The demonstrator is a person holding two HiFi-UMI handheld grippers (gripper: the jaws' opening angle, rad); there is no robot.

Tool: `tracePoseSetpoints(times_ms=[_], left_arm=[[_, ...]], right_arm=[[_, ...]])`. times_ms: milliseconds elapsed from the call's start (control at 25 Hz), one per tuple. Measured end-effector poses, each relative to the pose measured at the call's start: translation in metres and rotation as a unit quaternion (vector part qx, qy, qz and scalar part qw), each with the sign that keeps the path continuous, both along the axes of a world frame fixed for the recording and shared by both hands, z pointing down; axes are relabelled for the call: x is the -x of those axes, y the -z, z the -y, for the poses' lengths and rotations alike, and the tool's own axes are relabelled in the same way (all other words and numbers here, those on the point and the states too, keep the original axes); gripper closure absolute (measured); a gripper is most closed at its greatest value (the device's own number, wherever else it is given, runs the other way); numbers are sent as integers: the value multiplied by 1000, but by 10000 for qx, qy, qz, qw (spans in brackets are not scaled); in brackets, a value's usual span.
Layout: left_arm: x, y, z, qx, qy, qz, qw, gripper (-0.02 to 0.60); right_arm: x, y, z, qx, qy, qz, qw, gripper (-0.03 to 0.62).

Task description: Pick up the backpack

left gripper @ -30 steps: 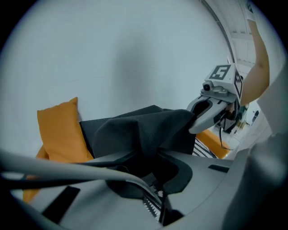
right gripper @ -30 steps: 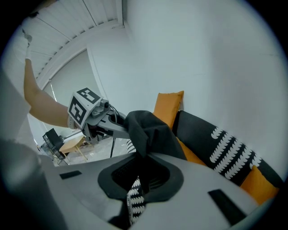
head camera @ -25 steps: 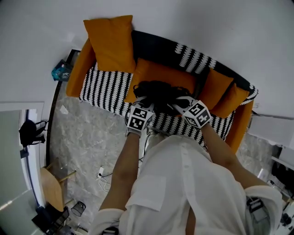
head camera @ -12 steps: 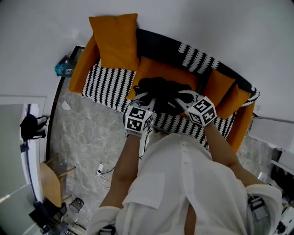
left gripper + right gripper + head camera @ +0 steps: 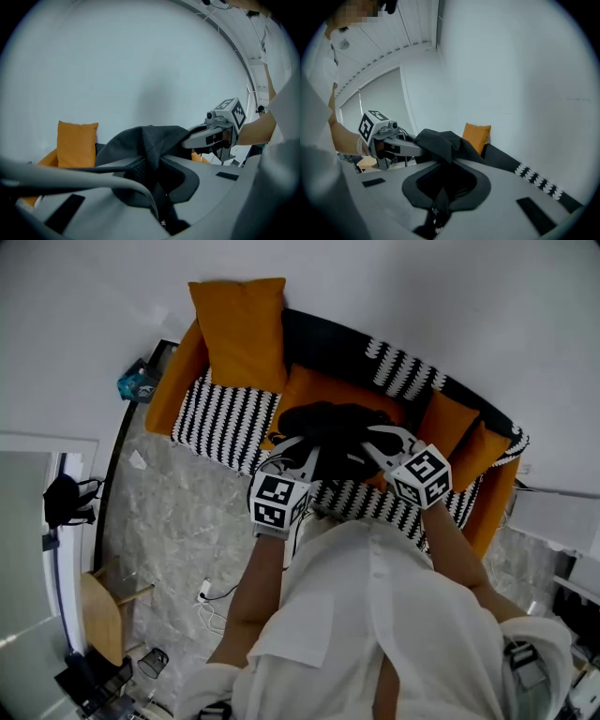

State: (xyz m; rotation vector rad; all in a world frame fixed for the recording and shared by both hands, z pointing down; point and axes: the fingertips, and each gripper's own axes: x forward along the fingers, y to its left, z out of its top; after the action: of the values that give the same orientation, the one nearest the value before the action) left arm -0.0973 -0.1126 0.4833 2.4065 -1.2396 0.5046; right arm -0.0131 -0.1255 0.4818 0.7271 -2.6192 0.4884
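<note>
The black backpack (image 5: 330, 430) hangs bunched between my two grippers, above the orange seat cushion of the sofa (image 5: 225, 413). My left gripper (image 5: 302, 454) grips its left side and my right gripper (image 5: 377, 442) its right side. In the left gripper view, dark backpack fabric (image 5: 140, 143) is pinched where the jaws of the left gripper (image 5: 153, 165) meet, and the right gripper (image 5: 202, 136) bites the same fabric opposite. Looking along the right gripper (image 5: 446, 163), I see the fabric (image 5: 438, 143) clamped in it, with the left gripper (image 5: 405, 147) holding the far end.
The sofa has a black-and-white striped cover and several orange cushions (image 5: 239, 329). Marbled floor (image 5: 178, 531) lies in front of it, with a cable and plug (image 5: 208, 594). A wooden chair (image 5: 105, 615) stands at the lower left, and a teal object (image 5: 138, 385) sits beside the sofa's left arm.
Both grippers have risen together with the backpack held between them; it now hangs higher above the sofa seat. The grippers' marker cubes look larger and sit farther apart.
</note>
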Motion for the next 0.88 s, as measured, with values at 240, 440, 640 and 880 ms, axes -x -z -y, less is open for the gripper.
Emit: tracePoseSetpoints(times_ms=[240, 440, 640, 880], left_arm=[[-3, 43, 2, -376, 136, -139, 9991, 538], [-6, 78, 5, -762, 172, -212, 9967, 538], [-7, 106, 8, -1041, 172, -259, 9941, 538], [-11, 118, 8, -1160, 153, -320, 9926, 538]], right_arm=[[-3, 41, 6, -426, -93, 294, 9986, 562], [-5, 76, 11, -809, -95, 515, 9953, 562], [-6, 103, 14, -1064, -108, 701, 9918, 562], [-10, 115, 14, -1231, -145, 783, 9892, 564]])
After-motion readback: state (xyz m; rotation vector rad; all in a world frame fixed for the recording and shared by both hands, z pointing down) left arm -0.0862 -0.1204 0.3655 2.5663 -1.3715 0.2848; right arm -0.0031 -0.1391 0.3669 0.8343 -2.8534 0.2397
